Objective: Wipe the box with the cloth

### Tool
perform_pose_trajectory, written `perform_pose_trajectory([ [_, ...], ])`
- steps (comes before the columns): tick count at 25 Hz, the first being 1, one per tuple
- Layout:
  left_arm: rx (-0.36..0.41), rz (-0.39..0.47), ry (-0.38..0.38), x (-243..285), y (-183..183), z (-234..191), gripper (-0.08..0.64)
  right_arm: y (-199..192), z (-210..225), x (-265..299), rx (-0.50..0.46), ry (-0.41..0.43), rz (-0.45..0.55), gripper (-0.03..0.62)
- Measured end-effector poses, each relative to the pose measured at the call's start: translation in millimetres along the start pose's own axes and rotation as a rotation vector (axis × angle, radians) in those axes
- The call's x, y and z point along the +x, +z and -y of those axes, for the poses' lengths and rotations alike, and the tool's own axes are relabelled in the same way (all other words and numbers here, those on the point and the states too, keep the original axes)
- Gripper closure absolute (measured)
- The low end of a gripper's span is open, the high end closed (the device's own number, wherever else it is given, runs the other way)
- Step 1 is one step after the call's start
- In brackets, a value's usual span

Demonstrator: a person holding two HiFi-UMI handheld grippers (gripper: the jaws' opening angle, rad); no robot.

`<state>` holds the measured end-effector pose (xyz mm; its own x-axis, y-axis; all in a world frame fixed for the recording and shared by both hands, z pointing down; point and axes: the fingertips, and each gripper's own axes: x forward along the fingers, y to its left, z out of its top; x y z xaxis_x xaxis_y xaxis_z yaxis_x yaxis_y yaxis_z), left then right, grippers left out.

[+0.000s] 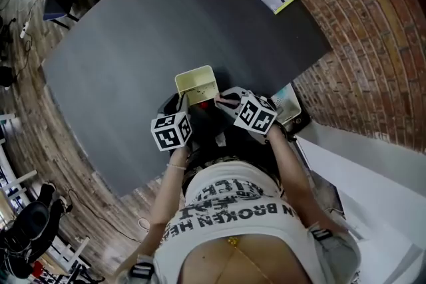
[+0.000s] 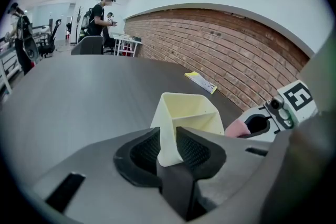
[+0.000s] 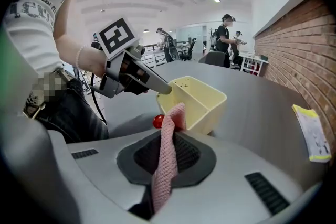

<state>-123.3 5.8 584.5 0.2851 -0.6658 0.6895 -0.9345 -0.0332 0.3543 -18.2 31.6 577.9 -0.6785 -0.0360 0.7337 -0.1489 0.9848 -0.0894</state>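
Here, over the dark grey bench (image 1: 166, 23), the left tongs (image 2: 168, 139) stand narrow, their ribbed pads (image 2: 195, 150) set to either side of one corner of the pale yellow open-topped plastic box (image 2: 189, 113). The corner fills the gap between them, so they appear to be holding it. The box sits straight ahead of these tongs, its mouth tipped up and away from them.

From the head view, the box (image 1: 196, 82) lies between the two tools and just beyond both tips, with a small round red object (image 3: 158, 121) on the bench just beside its near wall.

To the right, the right tongs (image 3: 168, 139) are closed on a strip of pink knitted cloth (image 3: 167, 160), which stands up from between the pads. Its free end reaches the near wall of the box (image 3: 202, 102); whether it touches cannot be told. From these tongs the box lies just ahead and slightly right, with its open mouth facing them and the left tongs (image 3: 157, 86) at its far left rim.

The wipe looks about to start. The right hand carries the cloth and is the one placed to sweep it forward across the wall and into the mouth, while the left steadies the corner. A loose hold there could let the light box slide.
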Motion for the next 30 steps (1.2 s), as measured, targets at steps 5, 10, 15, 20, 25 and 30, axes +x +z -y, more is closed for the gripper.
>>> perform_pose_trajectory([
  [5,0.086,0.079,0.050,-28,24,-1,0.482,23,9,-14,-0.039,0.010,0.058,0.575],
  [10,0.070,0.150,0.001,-42,42,10,0.482,66,24,-38,-0.046,0.023,0.253,0.575],
  [15,0.097,0.224,-0.073,-46,51,34,0.495,97,32,-71,-0.074,0.073,0.434,0.575],
  [20,0.083,0.345,-0.102,-64,67,53,0.548,107,38,-92,-0.074,0.049,0.507,0.575],
  [25,0.133,0.406,-0.082,-80,85,73,0.552,122,44,-113,-0.092,-0.043,0.599,0.575],
  [30,0.188,0.489,-0.050,-103,108,98,0.552,142,36,-136,-0.061,-0.056,0.706,0.575],
])
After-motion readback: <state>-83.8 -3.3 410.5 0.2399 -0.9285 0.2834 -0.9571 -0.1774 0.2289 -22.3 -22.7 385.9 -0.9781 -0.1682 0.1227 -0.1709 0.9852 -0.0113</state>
